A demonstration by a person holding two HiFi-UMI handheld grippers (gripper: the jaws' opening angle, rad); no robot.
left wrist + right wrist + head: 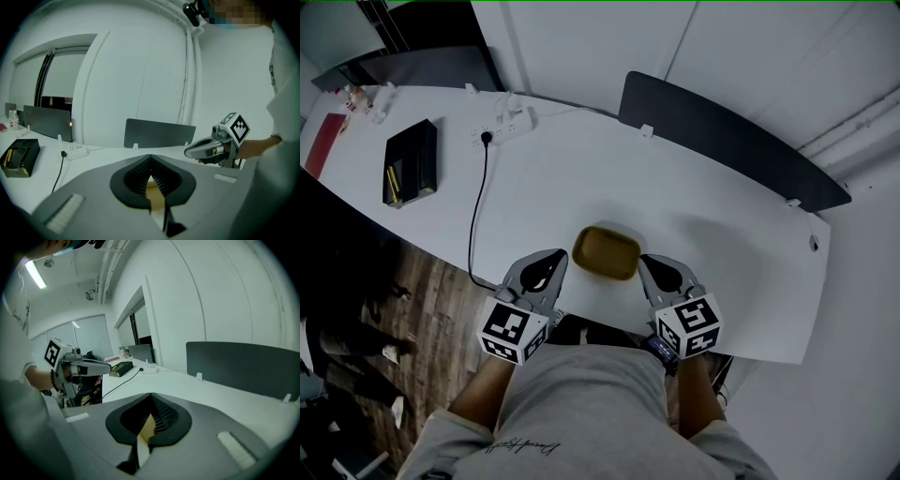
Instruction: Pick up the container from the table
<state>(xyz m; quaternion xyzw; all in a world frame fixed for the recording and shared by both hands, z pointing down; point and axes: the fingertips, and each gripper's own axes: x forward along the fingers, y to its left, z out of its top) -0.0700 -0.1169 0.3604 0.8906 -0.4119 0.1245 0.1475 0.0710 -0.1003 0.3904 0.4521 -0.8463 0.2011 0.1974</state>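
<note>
Head view: the mustard-brown container (606, 252) lies on the white table (722, 234) close to its near edge, directly ahead of the person. It is a rounded oblong lying flat. Its long axis runs left to right and tilts a little, with the left end slightly farther away and the right end nearer. The left gripper (560, 255) points at the container's left end and the right gripper (645, 262) at its right end, so the container sits between the two tips. Whether either tip touches it cannot be told. Farther off to the left are a black box (411, 161), a power strip (511, 125) with its black cable (476, 206), and a dark divider panel (722, 141) along the far edge.

Left gripper view: the left gripper (150, 160) has its jaws drawn together at the tips, leaving only a thin wedge of space nearer the camera. They grip nothing visible. A strip of the container (154, 192) shows through that wedge. The right gripper (188, 151) hangs just beyond, to the right.

Right gripper view: the right gripper (151, 397) is in the same state, with tips meeting, a thin wedge behind them and nothing clamped. The container (146, 427) shows through the gap. The left gripper (110, 367) is at the left, level with it.
</note>
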